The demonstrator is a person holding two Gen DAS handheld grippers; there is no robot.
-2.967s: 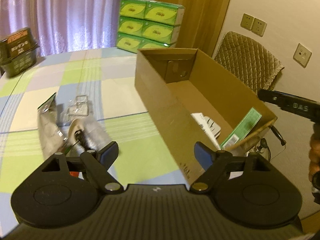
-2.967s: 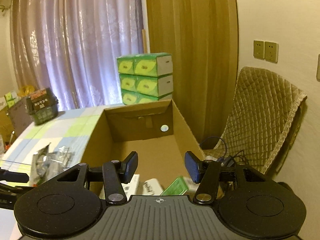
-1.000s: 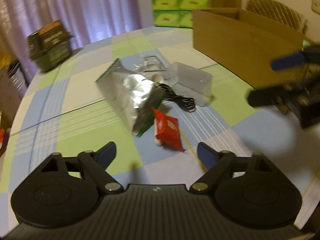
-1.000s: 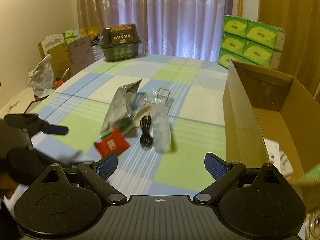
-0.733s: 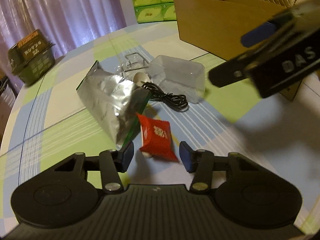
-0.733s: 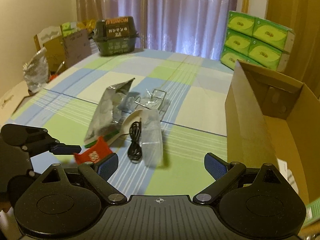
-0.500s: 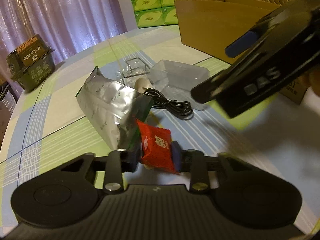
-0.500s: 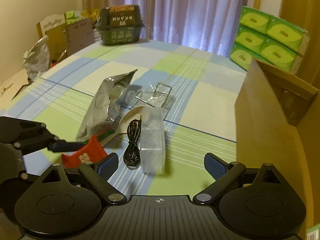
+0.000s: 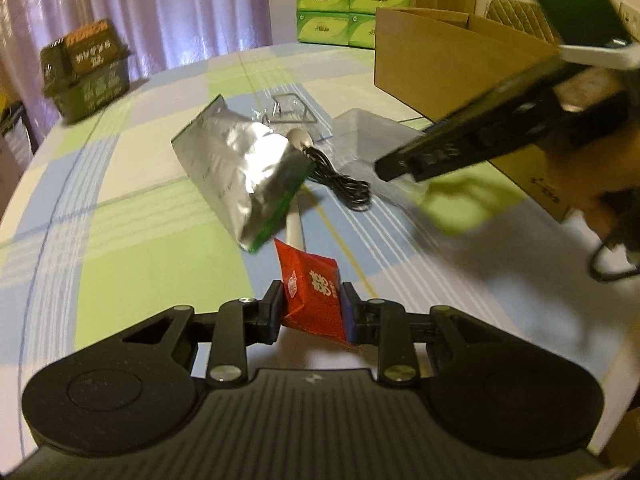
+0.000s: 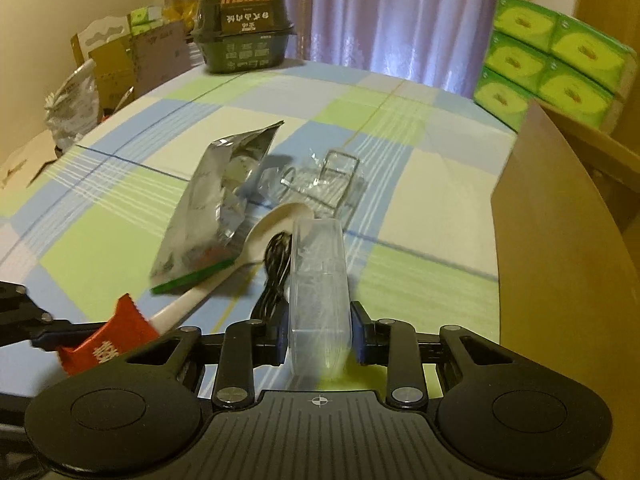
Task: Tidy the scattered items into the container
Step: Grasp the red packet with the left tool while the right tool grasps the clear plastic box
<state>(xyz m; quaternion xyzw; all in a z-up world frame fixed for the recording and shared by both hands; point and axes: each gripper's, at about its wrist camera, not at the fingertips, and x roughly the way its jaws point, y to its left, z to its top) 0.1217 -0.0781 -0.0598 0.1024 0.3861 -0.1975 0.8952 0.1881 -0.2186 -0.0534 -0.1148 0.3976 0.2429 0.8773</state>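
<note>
My left gripper (image 9: pixel 312 312) is shut on a red packet (image 9: pixel 314 292), which also shows at the lower left as the red packet (image 10: pixel 106 344) in the right wrist view. My right gripper (image 10: pixel 320 338) is shut on a clear plastic box (image 10: pixel 318 284); from the left wrist view that box (image 9: pixel 368 136) is partly hidden behind the right gripper's black finger. On the checked tablecloth lie a silver foil bag (image 9: pixel 244 168), a white spoon (image 10: pixel 248 256), a coiled black cable (image 9: pixel 340 184) and a small wire stand (image 10: pixel 336 176). The cardboard box (image 9: pixel 448 56) stands at the right.
A dark green lidded tub (image 10: pixel 242 30) sits at the table's far edge. Green tissue packs (image 10: pixel 548 56) are stacked behind the cardboard box (image 10: pixel 560 280). Cardboard and a plastic bag (image 10: pixel 70 108) stand off the table's left side. A hand (image 9: pixel 592 184) holds the right gripper.
Both grippers swung from the cardboard box to the scattered pile. The left one closed on the red packet; the right one, open half a second ago, has closed on the clear plastic box.
</note>
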